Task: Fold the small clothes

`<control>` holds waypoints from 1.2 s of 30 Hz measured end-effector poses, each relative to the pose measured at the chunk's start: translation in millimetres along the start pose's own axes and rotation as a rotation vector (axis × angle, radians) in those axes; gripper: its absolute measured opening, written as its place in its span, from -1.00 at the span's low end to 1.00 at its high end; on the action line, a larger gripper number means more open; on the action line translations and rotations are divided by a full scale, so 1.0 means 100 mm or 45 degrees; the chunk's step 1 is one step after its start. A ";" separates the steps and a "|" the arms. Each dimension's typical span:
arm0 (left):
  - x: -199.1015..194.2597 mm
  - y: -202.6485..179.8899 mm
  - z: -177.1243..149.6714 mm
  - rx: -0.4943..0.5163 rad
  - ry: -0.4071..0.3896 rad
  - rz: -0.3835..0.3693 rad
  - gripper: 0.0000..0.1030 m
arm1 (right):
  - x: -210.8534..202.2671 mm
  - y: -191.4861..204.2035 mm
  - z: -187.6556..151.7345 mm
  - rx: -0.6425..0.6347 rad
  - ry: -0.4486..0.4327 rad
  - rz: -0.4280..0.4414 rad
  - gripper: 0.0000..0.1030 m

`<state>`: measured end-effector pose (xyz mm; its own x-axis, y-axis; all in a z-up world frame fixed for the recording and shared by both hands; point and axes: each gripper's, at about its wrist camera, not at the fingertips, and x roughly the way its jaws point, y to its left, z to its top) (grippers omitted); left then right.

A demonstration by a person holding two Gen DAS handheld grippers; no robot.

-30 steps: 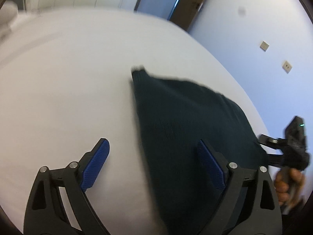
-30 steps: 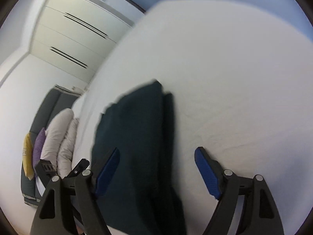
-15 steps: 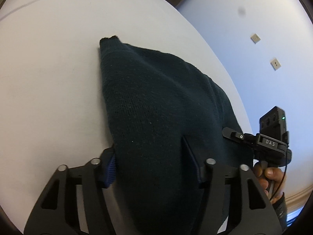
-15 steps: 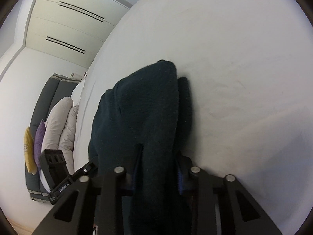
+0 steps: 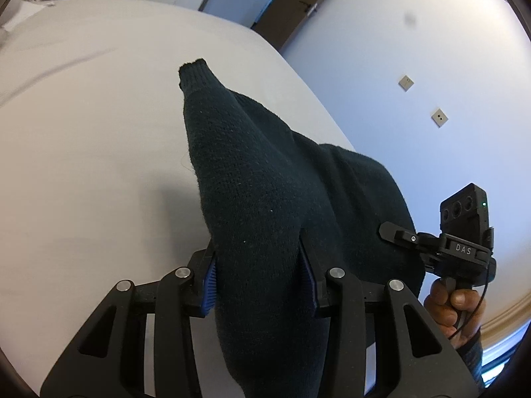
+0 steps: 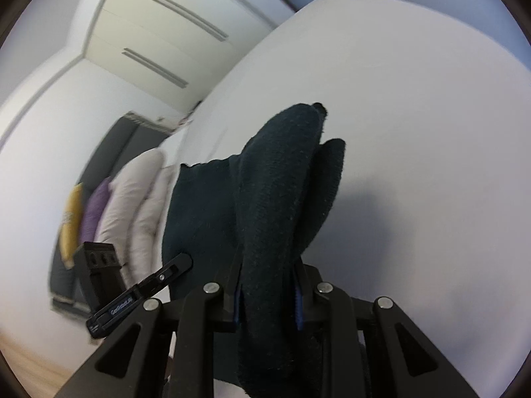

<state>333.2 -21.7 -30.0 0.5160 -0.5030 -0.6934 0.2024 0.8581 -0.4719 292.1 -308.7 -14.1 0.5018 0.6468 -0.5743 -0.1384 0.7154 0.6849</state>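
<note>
Lifted since earlier: one dark knit garment (image 5: 265, 205); left tool (image 5: 259, 278), right tool (image 6: 267, 298) closing, gripping it.

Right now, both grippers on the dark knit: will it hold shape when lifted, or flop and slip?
Likely floppy: the knit sags between the left gripper and right gripper, its far end trailing on the bed. Probably won't slip: thick, fuzzy fabric bunches between closing jaws. It looks light, though bulky, so folds may spring open.
</note>
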 end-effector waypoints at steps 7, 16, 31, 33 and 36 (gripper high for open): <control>-0.98 0.43 -0.74 -0.029 -0.034 0.126 -0.25 | 0.30 0.56 -0.80 -0.052 0.131 0.111 -0.52; -0.83 1.07 -1.59 -0.122 0.053 0.262 0.03 | 0.98 0.24 -1.64 0.056 0.242 0.030 -0.37; -1.34 0.84 -1.81 0.053 -0.184 0.618 0.57 | 0.46 0.06 -1.72 0.140 0.025 -0.022 -0.07; -1.52 0.69 -1.83 0.084 -0.252 0.667 0.58 | 0.32 0.12 -1.74 0.119 -0.027 -0.060 -0.07; -1.64 0.32 -1.79 0.132 -0.381 0.735 0.85 | 0.07 0.28 -1.76 0.054 -0.117 -0.071 -0.07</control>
<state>106.0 69.6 -28.5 0.7716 0.0790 -0.6312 -0.1050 0.9945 -0.0039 141.6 -237.4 -77.5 0.5844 0.5778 -0.5698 -0.0724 0.7365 0.6726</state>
